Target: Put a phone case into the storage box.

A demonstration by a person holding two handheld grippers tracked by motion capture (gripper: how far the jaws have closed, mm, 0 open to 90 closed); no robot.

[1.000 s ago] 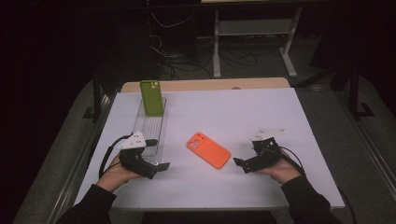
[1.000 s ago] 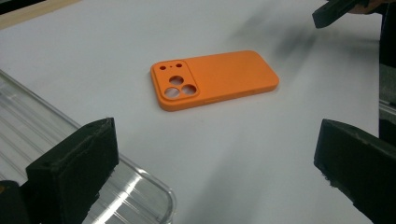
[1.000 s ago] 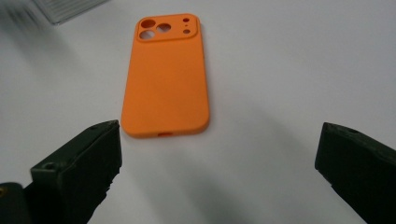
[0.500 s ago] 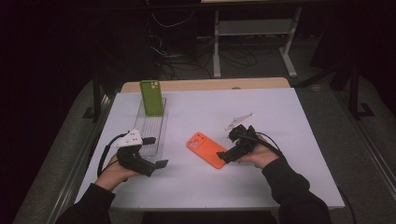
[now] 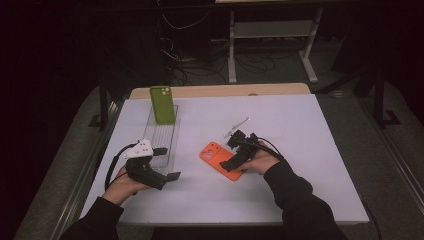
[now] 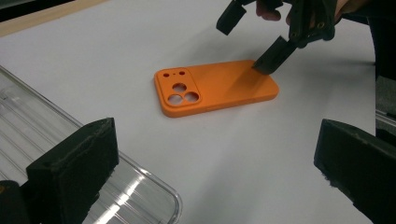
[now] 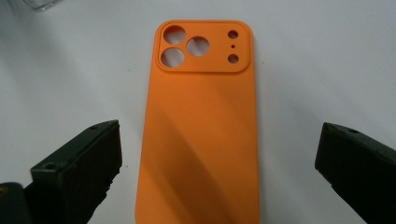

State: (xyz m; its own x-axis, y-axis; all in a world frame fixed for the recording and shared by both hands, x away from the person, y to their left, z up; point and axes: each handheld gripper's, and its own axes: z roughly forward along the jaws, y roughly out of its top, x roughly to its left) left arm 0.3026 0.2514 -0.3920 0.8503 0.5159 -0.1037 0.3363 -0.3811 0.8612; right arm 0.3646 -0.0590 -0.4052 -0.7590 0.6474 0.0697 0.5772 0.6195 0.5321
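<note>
Right gripper point(image 5: 235, 151) is now hovering wide open over the orange phone case point(image 5: 221, 160) lying flat mid-table, having swung in from the right within 1 second, seemingly lining up a grasp, while left gripper point(image 5: 167, 163) is waiting open.

Orange phone case point(image 5: 220, 160), flat on the white table, back up, camera cutouts showing, lying diagonally.

matt orange phone case point(image 7: 201, 126), clear glossy plastic tray point(image 6: 70, 154), rough black jaws
</note>
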